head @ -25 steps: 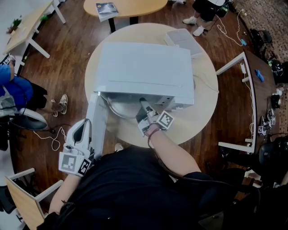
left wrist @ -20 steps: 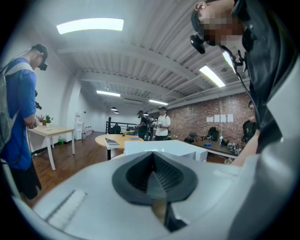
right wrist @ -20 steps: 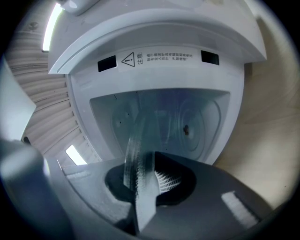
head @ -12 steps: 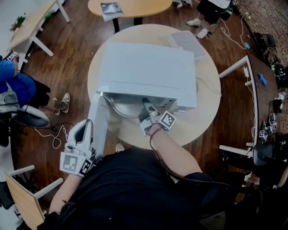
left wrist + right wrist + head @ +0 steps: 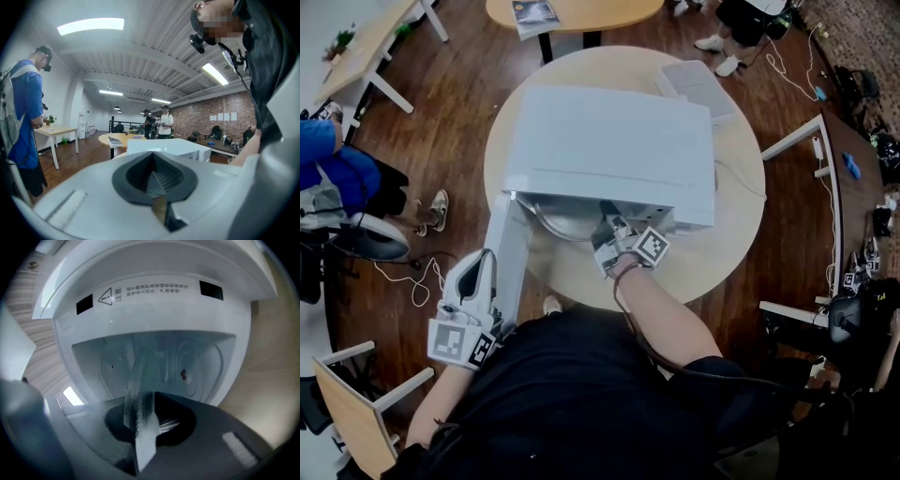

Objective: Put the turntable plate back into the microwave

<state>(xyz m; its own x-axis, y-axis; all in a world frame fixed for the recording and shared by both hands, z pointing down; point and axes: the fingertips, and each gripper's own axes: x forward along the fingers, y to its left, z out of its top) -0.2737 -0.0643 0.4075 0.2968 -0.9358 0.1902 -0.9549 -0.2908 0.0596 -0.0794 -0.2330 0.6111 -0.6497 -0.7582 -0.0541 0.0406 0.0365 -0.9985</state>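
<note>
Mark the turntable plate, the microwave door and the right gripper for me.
turntable plate (image 5: pixel 137 399), right gripper view, glass edge between the jaws.
microwave door (image 5: pixel 508 255), head view, middle of the open panel.
right gripper (image 5: pixel 606 210), head view, between its fingertips.

L tool (image 5: pixel 476 264) shut, held low; R tool (image 5: pixel 607 217) clamped, arm extended fwd.

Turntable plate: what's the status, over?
Right hand-held gripper shut on turntable plate, at microwave mouth. Left hand-held gripper shut, empty, beside open door. Nothing seen in the way.
</note>
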